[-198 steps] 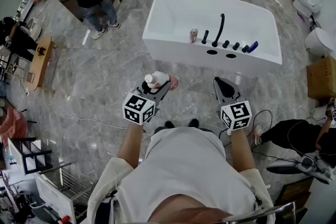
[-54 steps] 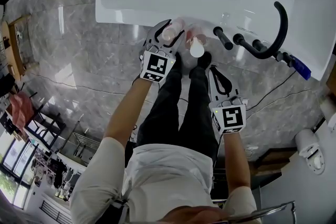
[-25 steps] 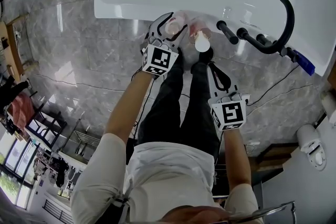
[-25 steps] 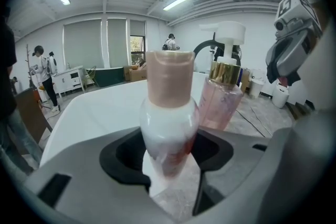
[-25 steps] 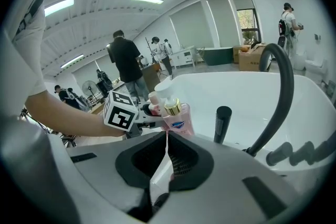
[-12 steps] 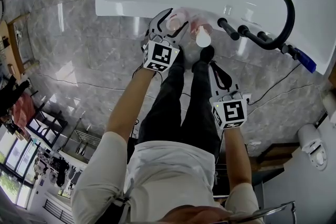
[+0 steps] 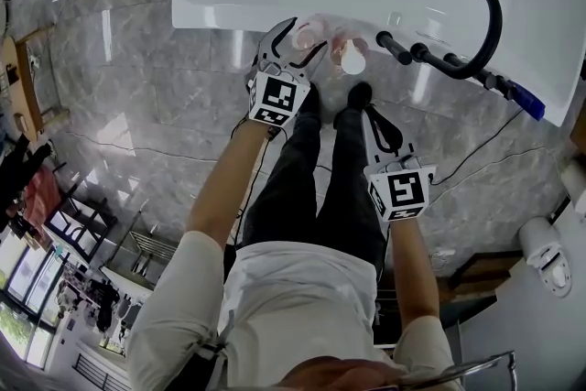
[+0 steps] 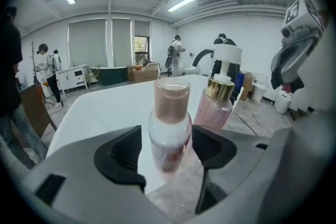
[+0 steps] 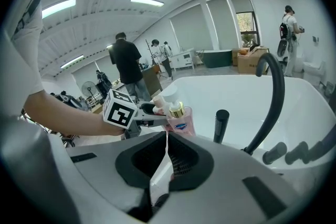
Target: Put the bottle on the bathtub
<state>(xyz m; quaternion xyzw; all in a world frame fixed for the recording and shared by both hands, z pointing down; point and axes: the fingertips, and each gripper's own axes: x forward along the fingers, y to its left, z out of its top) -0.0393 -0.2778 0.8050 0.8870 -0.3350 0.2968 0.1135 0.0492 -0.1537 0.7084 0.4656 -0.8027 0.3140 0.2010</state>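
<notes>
White bathtub rim [image 7: 229, 12] carries pink-capped bottle [image 8: 169, 128], pump bottle [image 8: 216, 105] just beside, black faucet [image 7: 495, 23].

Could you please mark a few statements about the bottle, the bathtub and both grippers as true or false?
1. The bottle stands upright on the rim of the bathtub. True.
2. The left gripper clamps the bottle. False: its jaws have just been opening and stand apart around it.
3. The right gripper holds the pump bottle. False: it is shut and empty; the pump bottle stands beside the bottle.
4. A black faucet rises from the bathtub. True.
</notes>
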